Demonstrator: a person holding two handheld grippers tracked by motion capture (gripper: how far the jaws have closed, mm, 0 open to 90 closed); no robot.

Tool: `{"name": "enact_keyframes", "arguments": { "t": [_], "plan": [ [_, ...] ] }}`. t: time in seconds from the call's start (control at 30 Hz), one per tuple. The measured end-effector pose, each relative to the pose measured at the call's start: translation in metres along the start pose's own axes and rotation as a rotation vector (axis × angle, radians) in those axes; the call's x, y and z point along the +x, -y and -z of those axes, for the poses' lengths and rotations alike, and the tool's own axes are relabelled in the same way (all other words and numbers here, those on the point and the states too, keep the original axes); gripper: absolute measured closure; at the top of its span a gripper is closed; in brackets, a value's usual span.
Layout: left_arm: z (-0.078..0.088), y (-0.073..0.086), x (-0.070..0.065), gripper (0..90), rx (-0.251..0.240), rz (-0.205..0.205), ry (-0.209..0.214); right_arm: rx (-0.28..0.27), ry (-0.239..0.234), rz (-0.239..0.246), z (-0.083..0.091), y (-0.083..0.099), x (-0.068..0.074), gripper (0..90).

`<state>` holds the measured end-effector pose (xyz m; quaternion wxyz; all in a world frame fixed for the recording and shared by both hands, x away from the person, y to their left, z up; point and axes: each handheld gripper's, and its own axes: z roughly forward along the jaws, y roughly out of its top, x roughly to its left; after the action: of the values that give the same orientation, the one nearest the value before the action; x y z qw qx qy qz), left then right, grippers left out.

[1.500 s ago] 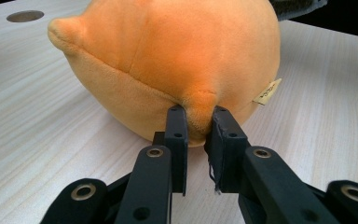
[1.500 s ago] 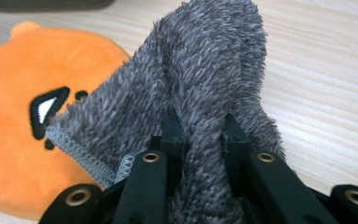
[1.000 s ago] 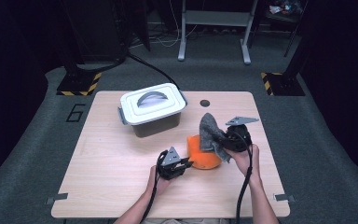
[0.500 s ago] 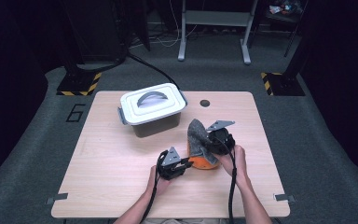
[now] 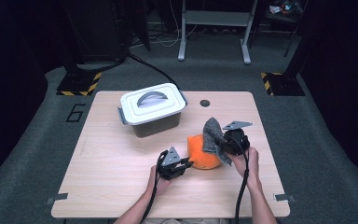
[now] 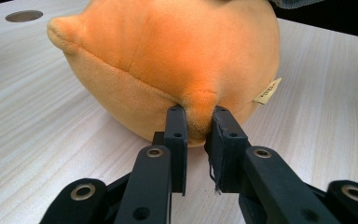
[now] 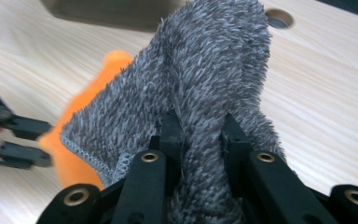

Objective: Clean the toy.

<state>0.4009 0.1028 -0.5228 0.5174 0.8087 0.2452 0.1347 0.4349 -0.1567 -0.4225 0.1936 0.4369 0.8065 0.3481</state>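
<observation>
Wood-grain laminate forms the table (image 5: 102,186), which spans the centre of the high view. At its upper left of centre stands a grey lidded storage box (image 5: 153,110) with an arched handle moulded into the lid; the lid is on. A round cable hole (image 5: 205,103) sits in the tabletop just right of the box, near the far edge.

Lower centre of the high view: the left gripper (image 5: 182,164) lies low over the table, held by the left hand (image 5: 160,183), and points right toward the orange plush toy (image 5: 204,151). In the left gripper view, its jaws are drawn narrow and pinch a small fold of the plush fabric at the toy's lower edge (image 6: 196,108). The toy rests on the table, and a small tan label (image 6: 267,91) projects from its right side.

Right of centre: the grey terry cloth (image 5: 213,136) drapes against the right flank of the toy, touching it. The right gripper (image 5: 224,145), held by the right hand (image 5: 247,161), stands just right of the toy. In the right gripper view, its jaws are clamped close on a bunched fold of the cloth (image 7: 205,88), with the pile rising above the fingertips and the orange toy (image 7: 70,158) visible behind at the left.
</observation>
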Motion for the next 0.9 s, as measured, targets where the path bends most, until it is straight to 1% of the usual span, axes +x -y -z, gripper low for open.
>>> {"name": "enact_keyframes", "arguments": {
  "t": [0.03,0.07,0.1,0.13,0.17,0.27,0.3,0.33,0.4,0.47,0.5,0.53,0.6,0.67,0.7,0.73,0.77,0.8,0.83,0.87,0.9],
  "plan": [
    [0.000,0.000,0.000,78.1,0.001,-0.005,-0.001,0.000,0.000,0.004,0.001,0.005,-0.007,75.4],
    [0.000,0.000,0.000,78.1,0.002,-0.009,-0.001,0.000,0.000,0.004,0.001,0.005,-0.007,75.4],
    [0.000,0.000,0.000,78.1,0.001,-0.007,0.000,0.004,-0.002,-0.023,0.001,0.008,-0.009,75.5],
    [0.000,0.000,0.000,78.1,0.001,-0.006,0.000,0.002,-0.004,-0.026,0.001,0.010,-0.011,75.5],
    [0.000,0.000,0.000,78.1,0.001,-0.007,0.000,0.003,-0.005,-0.042,0.001,0.011,-0.012,75.4],
    [0.000,0.000,0.000,78.1,0.001,-0.011,-0.001,-0.003,-0.006,-0.046,0.000,0.016,-0.021,75.4],
    [0.000,0.000,0.000,78.1,0.005,-0.008,0.008,-0.004,-0.005,-0.054,0.000,0.018,-0.023,75.5],
    [0.000,0.000,0.000,78.1,0.004,-0.008,0.006,0.003,-0.004,-0.068,0.000,0.019,-0.024,75.5],
    [0.000,0.000,0.000,78.2,0.004,-0.009,0.005,-0.002,0.004,-0.075,0.000,0.022,-0.028,75.5],
    [0.000,0.000,0.000,78.1,0.004,-0.007,0.007,0.007,0.016,-0.083,-0.001,0.026,-0.032,75.5],
    [0.000,0.000,0.000,78.1,0.004,-0.008,0.005,0.016,0.024,-0.107,-0.003,0.029,-0.034,75.5],
    [0.000,0.000,0.000,78.1,0.005,-0.008,0.006,0.016,0.024,-0.107,-0.003,0.029,-0.034,75.5],
    [0.000,0.000,0.000,78.1,0.004,-0.004,0.004,0.033,0.035,-0.113,-0.006,0.034,-0.039,75.5],
    [0.000,0.000,0.000,78.1,0.004,-0.003,0.003,0.047,0.037,-0.136,-0.008,0.037,-0.041,75.5],
    [0.000,0.000,0.000,78.0,0.004,-0.003,0.003,0.052,0.047,-0.132,-0.010,0.041,-0.045,75.5],
    [0.000,0.000,0.000,78.0,0.004,-0.003,0.003,0.052,0.047,-0.132,-0.010,0.041,-0.045,75.5],
    [0.001,0.000,0.000,78.0,0.004,-0.003,0.002,0.056,0.045,-0.146,-0.009,0.043,-0.045,75.5],
    [0.001,0.000,0.000,78.0,0.004,-0.001,0.001,0.052,0.051,-0.139,-0.008,0.044,-0.046,75.5],
    [0.001,0.000,0.000,78.0,0.004,0.000,0.001,0.049,0.056,-0.145,-0.005,0.044,-0.047,75.5],
    [0.001,0.000,0.000,77.9,0.003,-0.001,-0.001,0.036,0.060,-0.136,-0.002,0.045,-0.048,75.6],
    [0.001,0.000,0.000,77.9,0.003,0.000,-0.002,0.029,0.061,-0.138,0.003,0.044,-0.047,75.6]
  ]
}}
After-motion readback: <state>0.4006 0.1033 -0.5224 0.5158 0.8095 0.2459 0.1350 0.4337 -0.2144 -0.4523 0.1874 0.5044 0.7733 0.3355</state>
